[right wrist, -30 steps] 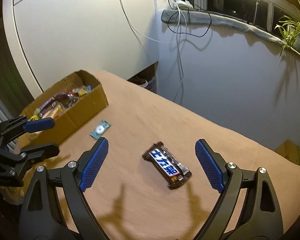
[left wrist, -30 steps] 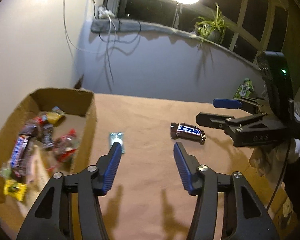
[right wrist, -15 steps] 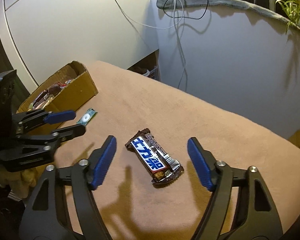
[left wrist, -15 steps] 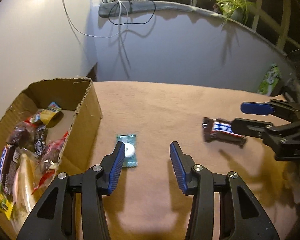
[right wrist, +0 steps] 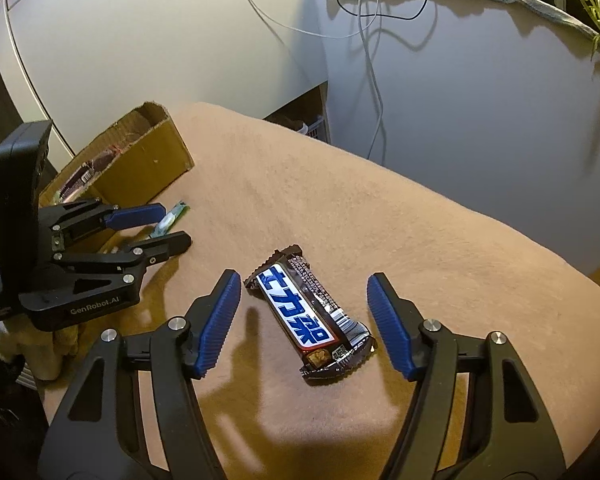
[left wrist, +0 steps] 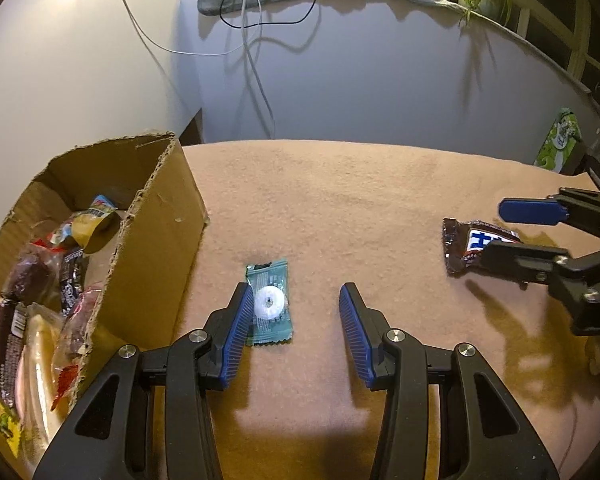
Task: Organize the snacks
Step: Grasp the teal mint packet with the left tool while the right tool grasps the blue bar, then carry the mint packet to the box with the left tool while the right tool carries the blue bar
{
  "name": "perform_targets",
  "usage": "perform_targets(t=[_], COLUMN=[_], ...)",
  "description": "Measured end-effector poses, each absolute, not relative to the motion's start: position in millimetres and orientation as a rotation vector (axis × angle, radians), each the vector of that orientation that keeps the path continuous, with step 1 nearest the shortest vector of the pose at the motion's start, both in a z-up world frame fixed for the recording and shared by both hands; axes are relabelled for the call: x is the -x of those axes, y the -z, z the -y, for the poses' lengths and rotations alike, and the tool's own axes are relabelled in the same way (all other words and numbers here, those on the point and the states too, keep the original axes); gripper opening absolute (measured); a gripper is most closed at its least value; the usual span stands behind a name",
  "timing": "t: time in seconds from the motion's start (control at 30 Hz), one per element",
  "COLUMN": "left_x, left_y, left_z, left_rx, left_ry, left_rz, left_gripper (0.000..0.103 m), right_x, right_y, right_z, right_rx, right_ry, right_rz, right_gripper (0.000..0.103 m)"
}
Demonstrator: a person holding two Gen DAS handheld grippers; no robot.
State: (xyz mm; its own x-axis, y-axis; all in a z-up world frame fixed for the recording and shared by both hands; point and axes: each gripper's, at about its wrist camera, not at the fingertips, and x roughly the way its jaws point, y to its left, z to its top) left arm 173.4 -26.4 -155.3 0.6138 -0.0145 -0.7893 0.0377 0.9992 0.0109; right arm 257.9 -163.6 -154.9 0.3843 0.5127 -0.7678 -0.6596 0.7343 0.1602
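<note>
My left tongs (left wrist: 296, 320) hang low over the desk (left wrist: 380, 208) with their blue pads spread apart. The small green mint packet (left wrist: 269, 304) lies flat between them, close against the left pad (left wrist: 238, 332) and well clear of the right one. Just to the left of it stands the cardboard box (left wrist: 156, 240), open at the top, with a heap of wrapped snacks (left wrist: 40, 300) inside.

My right tongs (right wrist: 304, 316) are also spread wide, and the dark chocolate bar (right wrist: 312, 314) with the blue and white label lies on the desk between the two pads, slanted across the gap and touching neither. In the left view this same bar (left wrist: 468, 246) sits off to the right, partly hidden behind the right tongs' near finger.

The mint packet and the chocolate bar lie well apart on the tan cloth, both outside the box. A green packet (left wrist: 560, 140) stands at the far right edge of the desk.
</note>
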Motion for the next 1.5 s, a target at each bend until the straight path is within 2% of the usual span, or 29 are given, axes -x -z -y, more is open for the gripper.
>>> perform_targets(t=[0.1, 0.23, 0.27, 0.33, 0.37, 0.5, 0.63, 0.87, 0.97, 1.0, 1.13, 1.2, 1.5], left_x=[-172, -171, -170, -170, -170, -168, -168, -165, -168, -169, -169, -169, -161], left_y=[155, 153, 154, 155, 155, 156, 156, 155, 157, 157, 158, 158, 150], left_z=[24, 21, 22, 23, 24, 27, 29, 30, 24, 23, 22, 24, 25], left_rx=[-0.012, 0.0, -0.003, -0.007, -0.009, -0.016, -0.021, -0.028, 0.0, 0.012, 0.028, 0.029, 0.052], left_ry=[0.045, 0.051, 0.051, 0.05, 0.048, 0.056, 0.058, 0.067, 0.051, 0.054, 0.067, 0.086, 0.112], left_rz=[-0.91, -0.906, -0.905, -0.903, -0.902, -0.898, -0.895, -0.897, -0.91, -0.914, -0.915, -0.912, -0.89], left_gripper=[0.04, 0.038, 0.037, 0.033, 0.028, 0.019, 0.017, 0.018, 0.035, 0.036, 0.035, 0.022, 0.021], right_x=[-261, -263, -263, -262, -262, -256, -254, -249, -248, -248, -248, -248, -244], right_y=[160, 164, 164, 164, 163, 164, 164, 162, 162, 162, 162, 162, 158], right_z=[157, 152, 150, 148, 148, 149, 153, 154, 153, 152, 152, 153, 157], right_rx=[0.211, 0.241, 0.251, 0.257, 0.257, 0.28, 0.284, 0.301, 0.315, 0.317, 0.317, 0.319, 0.304], right_ry=[-0.755, -0.759, -0.761, -0.771, -0.776, -0.773, -0.757, -0.743, -0.736, -0.734, -0.734, -0.734, -0.706], right_rz=[-0.925, -0.936, -0.934, -0.932, -0.933, -0.924, -0.918, -0.909, -0.905, -0.904, -0.905, -0.904, -0.895], right_gripper=[0.058, 0.058, 0.057, 0.047, 0.045, 0.042, 0.03, 0.03, 0.03, 0.03, 0.03, 0.03, 0.03])
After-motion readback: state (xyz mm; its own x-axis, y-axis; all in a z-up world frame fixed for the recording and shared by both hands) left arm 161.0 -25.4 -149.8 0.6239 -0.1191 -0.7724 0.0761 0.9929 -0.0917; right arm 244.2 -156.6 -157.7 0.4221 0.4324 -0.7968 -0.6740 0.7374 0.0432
